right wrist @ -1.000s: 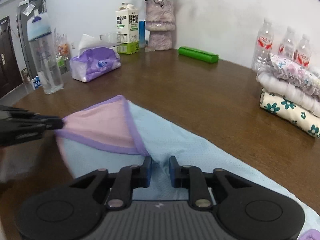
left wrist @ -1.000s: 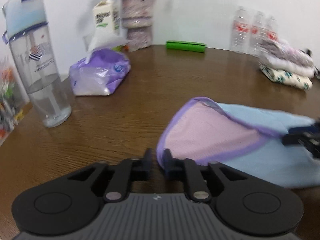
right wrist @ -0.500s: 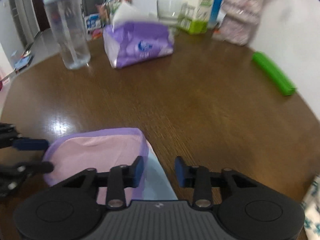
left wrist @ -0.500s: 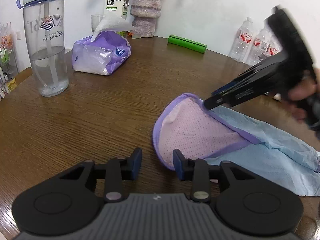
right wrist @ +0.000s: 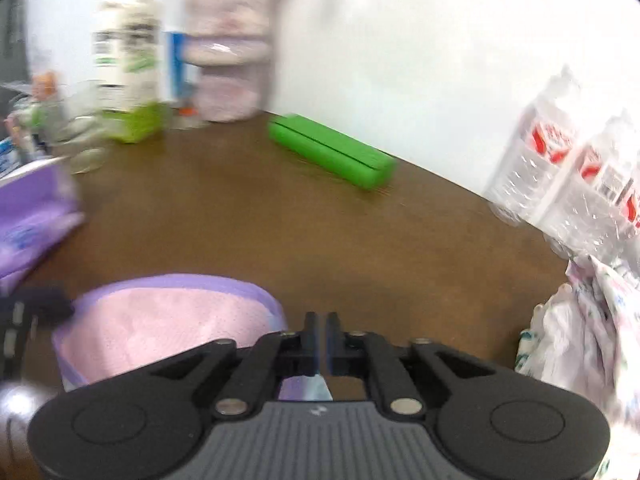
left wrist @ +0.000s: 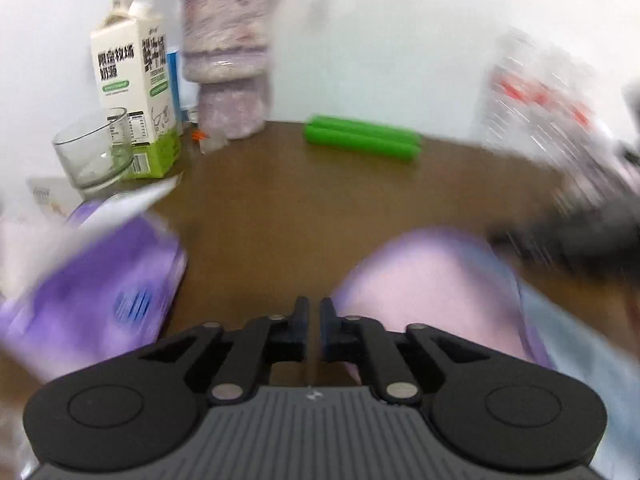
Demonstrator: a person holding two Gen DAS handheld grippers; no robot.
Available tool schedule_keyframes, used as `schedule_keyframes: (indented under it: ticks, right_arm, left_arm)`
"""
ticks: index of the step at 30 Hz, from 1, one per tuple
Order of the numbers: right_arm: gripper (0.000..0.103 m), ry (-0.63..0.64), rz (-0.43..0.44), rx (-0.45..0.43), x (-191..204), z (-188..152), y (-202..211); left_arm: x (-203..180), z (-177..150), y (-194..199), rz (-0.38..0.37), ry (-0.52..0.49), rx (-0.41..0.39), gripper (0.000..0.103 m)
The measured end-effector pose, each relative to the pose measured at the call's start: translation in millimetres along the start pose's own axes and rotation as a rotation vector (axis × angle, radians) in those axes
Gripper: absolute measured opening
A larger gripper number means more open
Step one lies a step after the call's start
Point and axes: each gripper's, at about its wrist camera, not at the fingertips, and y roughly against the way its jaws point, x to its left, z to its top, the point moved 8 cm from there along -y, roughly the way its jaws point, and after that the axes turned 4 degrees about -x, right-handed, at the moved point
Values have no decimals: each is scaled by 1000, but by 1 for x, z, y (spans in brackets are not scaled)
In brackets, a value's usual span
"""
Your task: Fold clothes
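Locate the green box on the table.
The green box lies at the table's far edge by the white wall, between the pink vase on its left and the water bottles on its right.

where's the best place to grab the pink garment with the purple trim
Grip the purple hem along the far rounded edge of the pink garment. Come down from above, tilted forward, with one finger on the cloth and one on the bare table just past it. The cloth lies flat, so this raised, outlined border is probably the easiest part to pinch.
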Motion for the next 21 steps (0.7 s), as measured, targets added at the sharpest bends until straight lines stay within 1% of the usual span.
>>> schedule_keyframes:
  ticks: [1,2,3,4,5,6,7,8,10,11,12,13,14,15,16,17,19,20,21]
  right_arm:
    - [20,-41,15,14,-10,1,8]
    - [19,-78,39,26,-18,1,22]
    - [23,-71,75,17,-25,-1,44]
    - [33,-42,117,-2,-30,-4,71]
    - [39,-9,147,-21,-38,-12,101]
    - [50,37,165,-27,-46,-28,129]
    - [52,90,181,-28,-53,-46,156]
    - [52,149,187,-19,-60,-71,178]
    - [52,252,175,14,-77,-128,213]
    - [52,266,144,37,-91,-157,224]
    - [52,247,117,57,-107,-183,231]
    - [51,177,105,73,-122,-206,234]
    - [49,86,98,87,-136,-226,234]
    - [36,-12,93,94,-148,-246,234]
    - [18,-68,95,89,-153,-262,233]
    - [14,-101,99,81,-154,-275,232]
    - [11,-114,109,4,-148,-292,240]
    - [11,-112,107,-24,-143,-298,246]
    - [10,-108,101,-44,-137,-305,251]
  left_arm:
    - [6,4,-4,25,60,14,18]
    - [11,4,1,21,110,13,27]
    - [11,2,12,-7,138,-13,33]
    - [6,-3,27,-33,129,-41,40]
    - [-1,-10,43,-50,98,-58,40]
    - [-12,-19,60,-71,54,-68,41]
    - [-32,-34,80,-120,-10,-72,44]
    - [-55,-50,101,-191,-73,-68,48]
    - [-104,-84,140,-349,-194,-48,51]
    - [-132,-103,160,-431,-267,-38,53]
    - [-159,-120,176,-500,-336,-34,53]
    - [-188,-139,192,-565,-407,-34,55]
    - [-212,-157,204,-598,-458,-35,56]
    - [-232,-172,210,-601,-491,-36,56]
    - [-252,-187,216,-603,-525,-38,56]
    - [-267,-201,223,-608,-559,-44,53]
    - [-287,-226,237,-618,-627,-65,53]
    - [-291,-237,241,-613,-651,-59,49]
    - [-290,-246,241,-600,-667,-38,41]
